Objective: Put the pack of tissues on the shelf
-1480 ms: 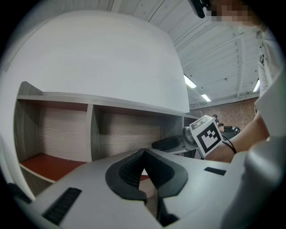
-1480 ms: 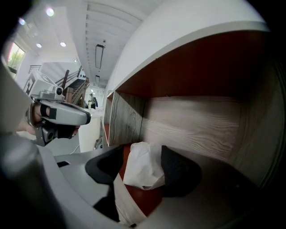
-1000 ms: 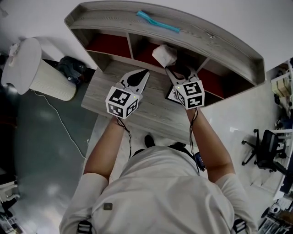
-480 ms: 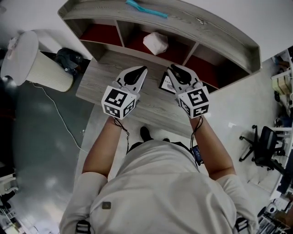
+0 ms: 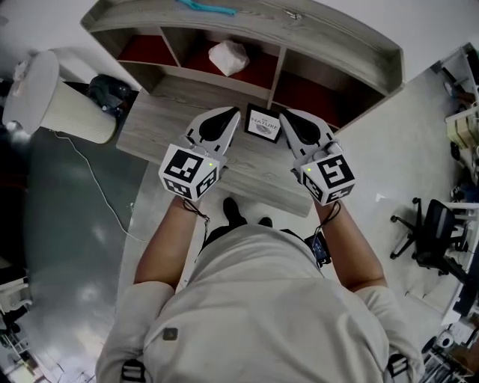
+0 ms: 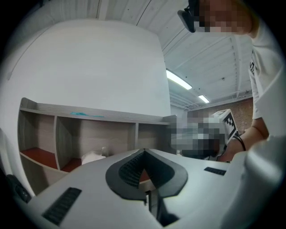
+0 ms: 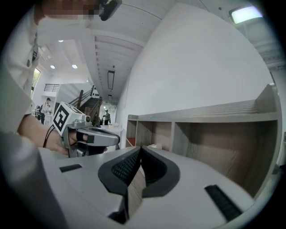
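The white pack of tissues [image 5: 228,57] lies in the middle compartment of the wooden shelf [image 5: 278,66], and it shows small in the left gripper view [image 6: 92,157] and the right gripper view [image 7: 154,146]. Both grippers hover over the desk, well short of the shelf and apart from the pack. My left gripper [image 5: 232,114] [image 6: 144,152] is shut with nothing in it. My right gripper [image 5: 284,114] [image 7: 140,147] has just been closing and is now shut, also empty.
A small framed card [image 5: 263,123] stands on the desk [image 5: 161,123] between the two grippers. A teal object [image 5: 203,7] lies on the shelf top. A white ribbed bin [image 5: 63,108] and dark bag [image 5: 108,93] stand left; an office chair [image 5: 430,239] stands right.
Both grippers have drawn back from the shelf toward the person. The right gripper's jaws have closed on nothing. The pack of tissues stays in the middle compartment.
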A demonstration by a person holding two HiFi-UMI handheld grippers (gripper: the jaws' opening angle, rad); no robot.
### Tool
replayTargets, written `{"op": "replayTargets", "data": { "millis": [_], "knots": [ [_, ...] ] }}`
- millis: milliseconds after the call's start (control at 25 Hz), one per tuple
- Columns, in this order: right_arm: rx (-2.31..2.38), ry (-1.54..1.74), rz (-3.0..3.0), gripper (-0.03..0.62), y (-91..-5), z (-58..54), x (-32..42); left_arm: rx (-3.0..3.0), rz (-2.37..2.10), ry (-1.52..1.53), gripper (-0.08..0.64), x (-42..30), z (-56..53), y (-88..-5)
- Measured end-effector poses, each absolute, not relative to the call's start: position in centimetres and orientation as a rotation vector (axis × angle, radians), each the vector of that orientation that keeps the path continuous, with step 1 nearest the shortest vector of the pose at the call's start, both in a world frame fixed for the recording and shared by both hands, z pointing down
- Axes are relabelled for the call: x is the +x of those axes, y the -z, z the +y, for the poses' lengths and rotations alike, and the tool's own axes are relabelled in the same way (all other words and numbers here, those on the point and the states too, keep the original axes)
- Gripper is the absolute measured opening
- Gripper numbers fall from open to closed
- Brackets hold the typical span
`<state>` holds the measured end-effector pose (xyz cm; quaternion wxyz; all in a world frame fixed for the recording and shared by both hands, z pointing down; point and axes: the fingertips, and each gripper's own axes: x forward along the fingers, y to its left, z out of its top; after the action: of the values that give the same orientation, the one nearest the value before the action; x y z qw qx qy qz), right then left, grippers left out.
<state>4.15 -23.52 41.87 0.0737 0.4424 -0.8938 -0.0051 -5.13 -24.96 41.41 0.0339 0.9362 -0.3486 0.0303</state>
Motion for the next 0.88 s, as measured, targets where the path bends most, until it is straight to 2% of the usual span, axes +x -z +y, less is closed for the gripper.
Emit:
{"op": "replayTargets", "data": {
  "millis": [440,880],
  "knots": [
    [1.271,0.054,-2.734,0.020,-41.0,-16.4,7.7,2.871,-1.110,-0.025,0.016,-1.9,-17.4,-38.8],
    [1.158,0.101,-2.819,0.020,-40.7,-9.6,6.6,2.854,-1.164,-0.076,0.015,-3.3,-10.4,-39.9]
  ]
}}
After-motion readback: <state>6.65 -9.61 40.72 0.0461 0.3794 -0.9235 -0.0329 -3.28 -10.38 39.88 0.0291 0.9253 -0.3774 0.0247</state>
